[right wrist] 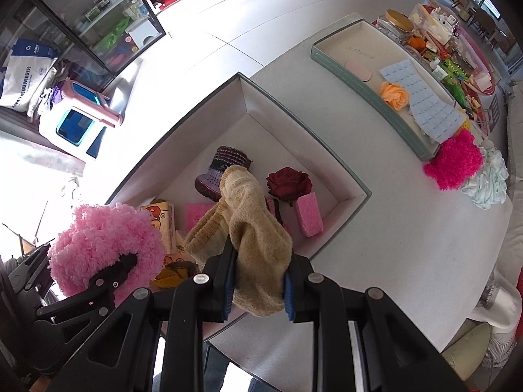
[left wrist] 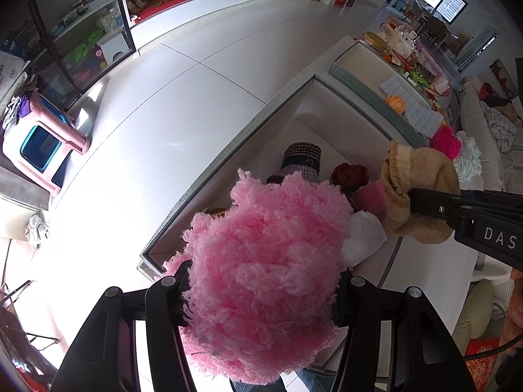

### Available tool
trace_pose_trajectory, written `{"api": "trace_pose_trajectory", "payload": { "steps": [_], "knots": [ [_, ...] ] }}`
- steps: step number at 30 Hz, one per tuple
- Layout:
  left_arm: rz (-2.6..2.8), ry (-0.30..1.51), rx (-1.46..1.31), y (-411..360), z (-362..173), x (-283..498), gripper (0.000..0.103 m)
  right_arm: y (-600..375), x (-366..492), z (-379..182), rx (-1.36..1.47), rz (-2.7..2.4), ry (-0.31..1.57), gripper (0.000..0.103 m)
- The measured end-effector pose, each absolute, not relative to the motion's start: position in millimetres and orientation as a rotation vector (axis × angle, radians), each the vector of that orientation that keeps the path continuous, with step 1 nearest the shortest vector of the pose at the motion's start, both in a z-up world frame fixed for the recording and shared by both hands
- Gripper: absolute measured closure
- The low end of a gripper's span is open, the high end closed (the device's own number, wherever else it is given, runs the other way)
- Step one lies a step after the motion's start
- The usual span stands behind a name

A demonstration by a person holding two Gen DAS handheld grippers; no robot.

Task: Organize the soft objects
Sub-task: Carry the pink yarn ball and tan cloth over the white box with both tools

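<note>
My left gripper (left wrist: 261, 290) is shut on a fluffy light pink pom-pom (left wrist: 264, 268), held above the near left side of the grey-rimmed box (right wrist: 248, 104); the pom-pom also shows in the right wrist view (right wrist: 104, 245). My right gripper (right wrist: 258, 281) is shut on a beige knitted sock (right wrist: 251, 228), held above the box; the sock also shows in the left wrist view (left wrist: 418, 189). Inside the box lie a dark knitted bootie (right wrist: 222, 170), a dark red fabric rose (right wrist: 289, 181), pink sponges (right wrist: 309, 214) and a printed packet (right wrist: 161, 219).
On the table, a shallow teal tray (right wrist: 362, 81) holds an orange fabric flower (right wrist: 395, 94) and a blue dotted cloth (right wrist: 425, 104). A magenta pom-pom (right wrist: 454, 160) and a pale ruffled puff (right wrist: 490, 179) lie at the right. Jars and clutter stand behind. Pink stool (right wrist: 85, 111) on floor.
</note>
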State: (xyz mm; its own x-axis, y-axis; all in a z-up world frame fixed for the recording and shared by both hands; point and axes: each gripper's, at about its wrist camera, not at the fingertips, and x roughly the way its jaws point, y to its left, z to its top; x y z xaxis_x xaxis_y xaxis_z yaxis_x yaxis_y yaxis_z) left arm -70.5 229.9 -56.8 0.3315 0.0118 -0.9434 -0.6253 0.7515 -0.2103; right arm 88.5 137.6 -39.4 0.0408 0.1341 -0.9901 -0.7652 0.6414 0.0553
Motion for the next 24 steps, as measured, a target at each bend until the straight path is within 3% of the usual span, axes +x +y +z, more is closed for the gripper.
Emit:
{"api": "trace_pose_trajectory", "payload": {
  "steps": [24],
  "knots": [
    [0.455, 1.215, -0.621, 232, -70, -62, 0.044, 154, 91, -54, -0.630, 0.758, 1.386, 0.077]
  ]
}}
